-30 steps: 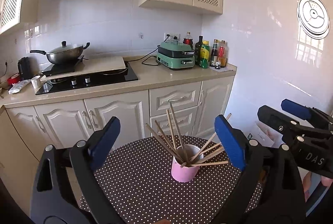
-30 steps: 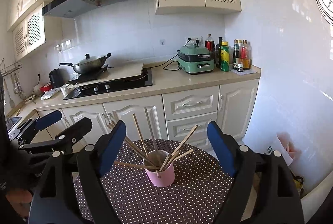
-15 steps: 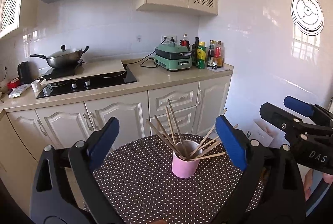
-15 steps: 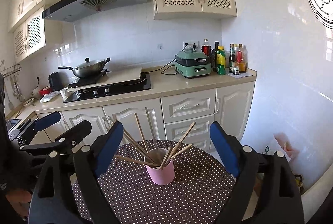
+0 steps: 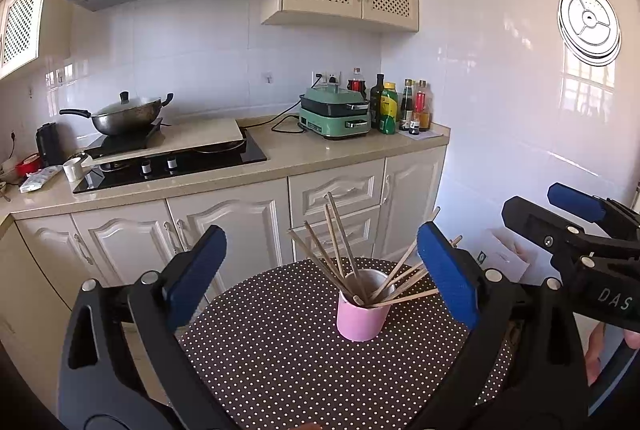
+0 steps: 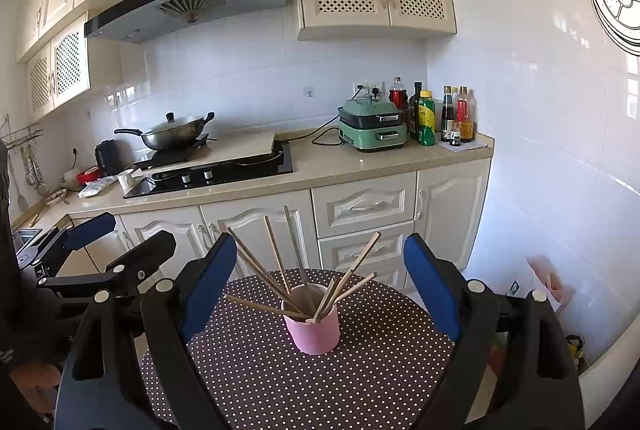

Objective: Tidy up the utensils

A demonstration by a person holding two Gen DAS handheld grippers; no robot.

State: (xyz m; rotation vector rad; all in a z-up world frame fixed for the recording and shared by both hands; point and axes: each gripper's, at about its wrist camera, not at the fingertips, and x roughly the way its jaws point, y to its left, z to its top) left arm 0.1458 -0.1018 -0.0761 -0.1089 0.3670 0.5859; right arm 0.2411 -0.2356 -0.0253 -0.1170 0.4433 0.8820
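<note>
A pink cup (image 5: 362, 314) stands on a round table with a dark polka-dot cloth (image 5: 280, 358). Several wooden chopsticks (image 5: 338, 246) stand in the cup, fanned out in all directions. My left gripper (image 5: 320, 270) is open and empty, held above the table in front of the cup. My right gripper (image 6: 320, 270) is also open and empty, facing the same cup (image 6: 314, 326) and chopsticks (image 6: 276, 262) on the cloth (image 6: 280, 382). The right gripper also shows at the right edge of the left wrist view (image 5: 576, 222), and the left gripper at the left of the right wrist view (image 6: 108, 246).
Behind the table runs a kitchen counter (image 5: 304, 158) with a hob, a wok (image 5: 124, 114), a green appliance (image 5: 336, 114) and several bottles (image 5: 400, 106). White cabinet doors (image 5: 224, 226) stand below it. A tiled wall (image 5: 520, 110) is at the right.
Both grippers have drawn back and tilted up slightly, so the cup sits a little lower and smaller in view. The cup and chopsticks have not moved.
</note>
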